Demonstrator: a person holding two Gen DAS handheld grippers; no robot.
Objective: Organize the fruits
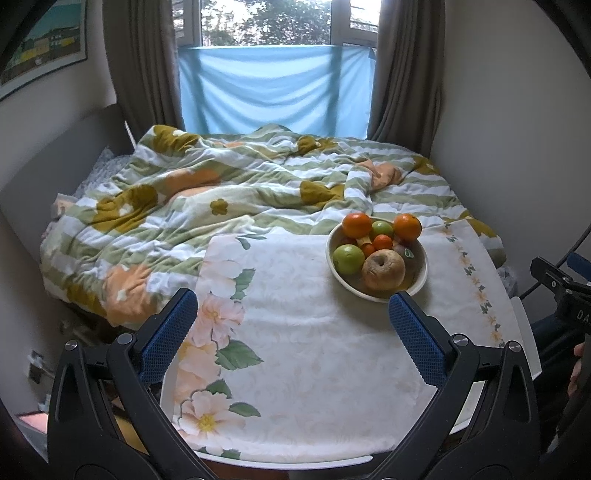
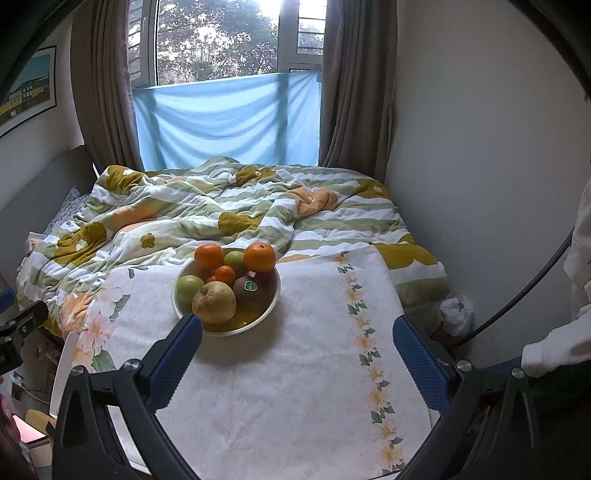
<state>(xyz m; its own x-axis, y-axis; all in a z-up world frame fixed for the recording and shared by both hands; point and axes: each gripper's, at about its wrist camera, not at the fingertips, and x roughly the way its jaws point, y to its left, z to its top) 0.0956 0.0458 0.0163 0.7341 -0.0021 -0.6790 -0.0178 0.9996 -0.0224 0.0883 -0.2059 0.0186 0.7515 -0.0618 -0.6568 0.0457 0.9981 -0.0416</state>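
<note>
Fruits (image 2: 214, 301) in bowl (image 2: 258, 320) on tablecloth (image 2: 295, 387)

one bowl (image 2: 271, 301), two oranges (image 2: 259, 257), two green apples (image 2: 189, 288).

Both wrist views look forward and slightly down over the cloth-covered table (image 1: 314, 350) toward the bed (image 1: 221, 192) and window (image 1: 273, 22). The left view sits left of the fruit bowl (image 1: 417, 284); the right view faces it more centrally (image 2: 269, 306). Both share table, bowl, bed and window.
</note>
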